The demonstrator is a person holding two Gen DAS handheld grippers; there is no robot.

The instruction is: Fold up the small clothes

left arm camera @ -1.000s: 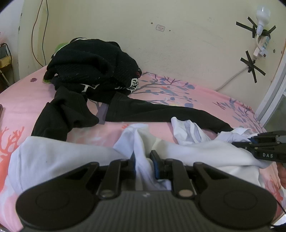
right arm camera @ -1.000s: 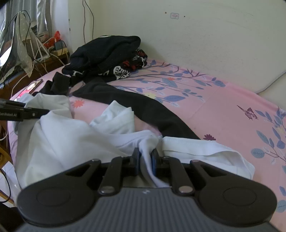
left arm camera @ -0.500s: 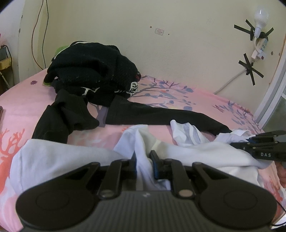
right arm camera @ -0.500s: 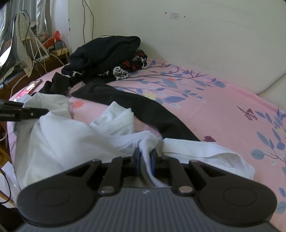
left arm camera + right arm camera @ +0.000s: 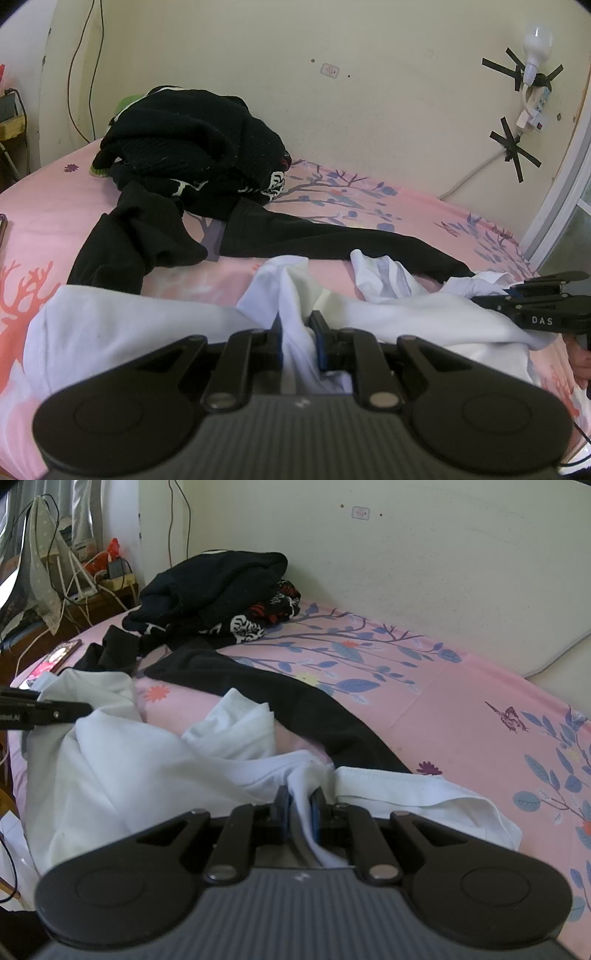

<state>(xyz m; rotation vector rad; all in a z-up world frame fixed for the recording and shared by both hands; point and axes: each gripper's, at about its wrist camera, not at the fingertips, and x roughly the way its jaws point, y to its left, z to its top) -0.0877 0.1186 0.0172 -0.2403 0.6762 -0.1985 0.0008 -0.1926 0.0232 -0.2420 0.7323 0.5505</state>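
Pink bedsheet (image 5: 461,716) with blue branch print and orange deer, against a cream wall (image 5: 369,92). Bulb (image 5: 537,40) and power strip (image 5: 537,99) taped up on the right, cluttered side table (image 5: 92,587) at the far left.

Left gripper (image 5: 299,325) — nearly closed, pinching a bunched fold of the white garment (image 5: 129,325). Right gripper (image 5: 300,805) — clamped tight on another fold of the same cloth. White garment crumpled across the near edge of the bed, strung between the two.

Count: two grippers, one white garment, one heap of black clothes (image 5: 192,147) by the wall, one long black piece (image 5: 295,705) trailing toward the white cloth.
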